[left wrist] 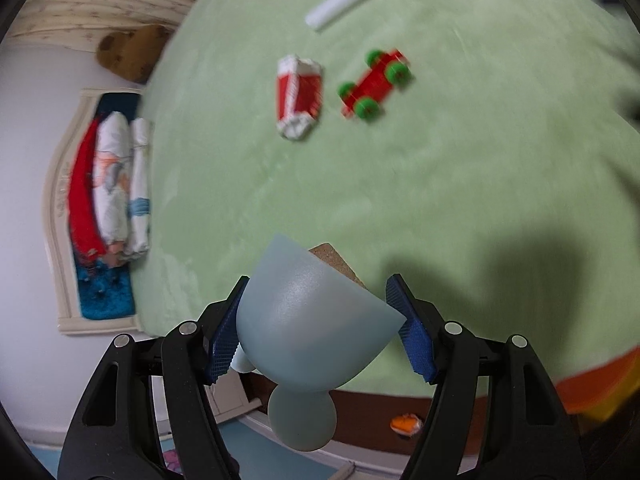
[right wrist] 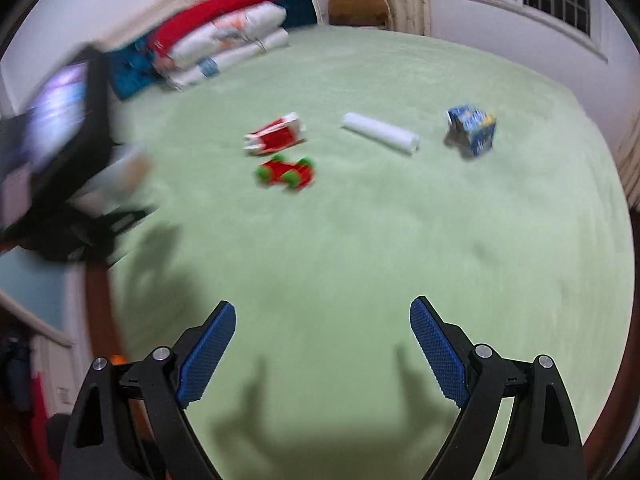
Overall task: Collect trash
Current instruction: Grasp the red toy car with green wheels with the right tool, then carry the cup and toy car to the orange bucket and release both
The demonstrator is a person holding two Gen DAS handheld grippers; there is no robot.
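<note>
Your left gripper (left wrist: 318, 326) clamps a pale blue frosted plastic goblet-shaped cup (left wrist: 308, 316); your right gripper (right wrist: 322, 350) gapes empty. At twelve o'clock, the crushed red-and-white carton (right wrist: 275, 135) touches a red toy car (right wrist: 286, 172); you risk grabbing the toy.

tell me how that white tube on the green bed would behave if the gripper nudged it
The white cylindrical tube would probably roll, being round and lying on its side. The soft green bedspread may slow it. It looks light, perhaps paper or foam, so likely crushable.

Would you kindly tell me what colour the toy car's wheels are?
The toy car has bright green wheels on a red body, clearest in the left wrist view.
</note>
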